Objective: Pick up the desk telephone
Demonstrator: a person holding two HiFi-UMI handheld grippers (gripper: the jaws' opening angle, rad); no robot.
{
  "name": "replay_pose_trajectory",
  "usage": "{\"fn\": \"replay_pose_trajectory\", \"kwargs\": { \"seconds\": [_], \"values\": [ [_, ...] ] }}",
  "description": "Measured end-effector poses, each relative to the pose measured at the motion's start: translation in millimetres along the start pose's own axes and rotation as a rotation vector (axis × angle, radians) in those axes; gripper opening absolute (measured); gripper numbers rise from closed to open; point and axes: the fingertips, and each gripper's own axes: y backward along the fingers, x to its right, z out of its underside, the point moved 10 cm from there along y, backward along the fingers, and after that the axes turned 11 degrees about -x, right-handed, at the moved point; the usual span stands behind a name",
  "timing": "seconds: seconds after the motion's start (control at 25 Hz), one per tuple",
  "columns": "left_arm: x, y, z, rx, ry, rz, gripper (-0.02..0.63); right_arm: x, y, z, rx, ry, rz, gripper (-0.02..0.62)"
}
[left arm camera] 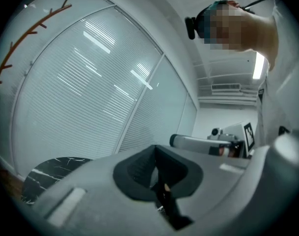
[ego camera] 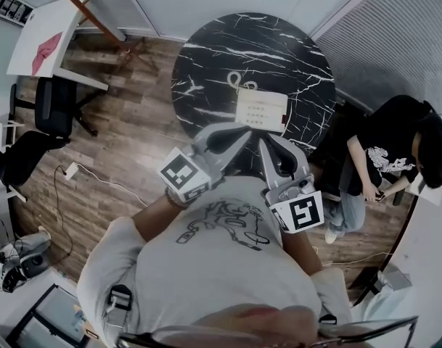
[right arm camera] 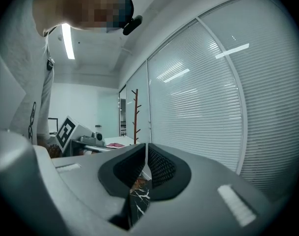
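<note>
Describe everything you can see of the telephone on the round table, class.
The telephone is a pale cream, rectangular, plastic-looking desk set with rows of small keys. It lies flat on the black marbled table, near the person's edge. A light cord loops from its far left corner. Its handset cannot be made out. Only the table touches it; neither the left tool nor the right tool reaches it.

Glossy marble table [ego camera: 206, 64], wood floor [ego camera: 126, 143]
</note>
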Motion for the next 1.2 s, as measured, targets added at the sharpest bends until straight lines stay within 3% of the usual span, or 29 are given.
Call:
{"fn": "replay_pose_trajectory", "kwargs": {
  "seconds": [0.48,0.84,1.2],
  "values": [
    [-23.7,-31.7,3.2,-0.035,0.032,0.007,0.003,36.1,-12.3,13.6,-0.041,-0.035,0.022,0.023],
    [-44.6,-55.5,22.4,-0.089,0.060,-0.059,0.005,69.5,-23.7,33.4,-0.091,-0.048,-0.010,0.043],
    [-68.7,-83.7,55.8,-0.160,0.097,-0.061,0.079,101.8,-39.9,72.2,-0.165,-0.069,-0.021,0.081]
  ]
}}
